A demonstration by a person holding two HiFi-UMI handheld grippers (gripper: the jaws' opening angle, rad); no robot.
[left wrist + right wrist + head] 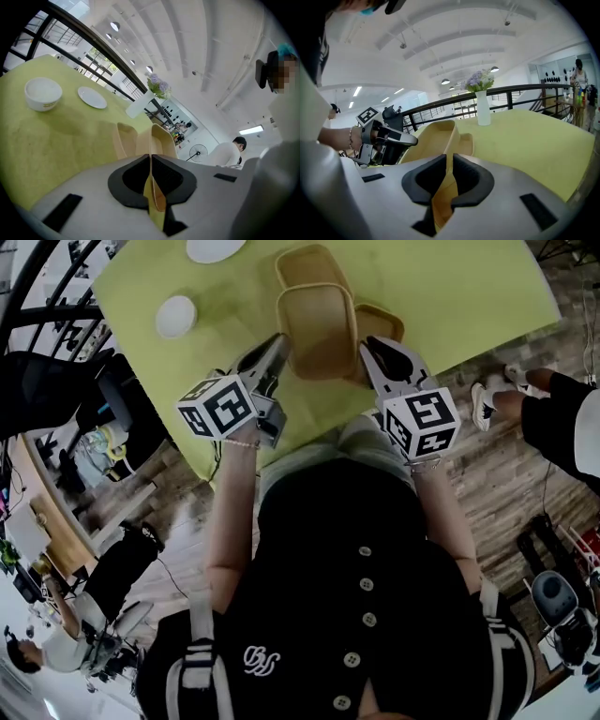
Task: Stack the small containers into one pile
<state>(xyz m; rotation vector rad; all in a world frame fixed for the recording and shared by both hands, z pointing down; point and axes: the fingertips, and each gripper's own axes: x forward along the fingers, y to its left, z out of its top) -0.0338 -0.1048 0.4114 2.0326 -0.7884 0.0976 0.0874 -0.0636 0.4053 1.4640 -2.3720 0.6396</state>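
Being clamped at opposite rims by the closed fingers of the left gripper (274, 349) and right gripper (376, 351), the tan rectangular plastic container (317, 326) should be kept level and nested squarely into the matching container (307, 266) just behind it.

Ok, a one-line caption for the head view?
Left gripper and right gripper pinch opposite rims of a tan container, two more containers beyond it on the green table.

Near container (319, 329) between left tongs (278, 343) at left rim, right tongs (368, 345) at right rim. Far container (307, 266) behind it on worktop (469, 296); third container (384, 322) behind-right. Bowl (175, 316) left; plate (214, 248) beyond bowl.
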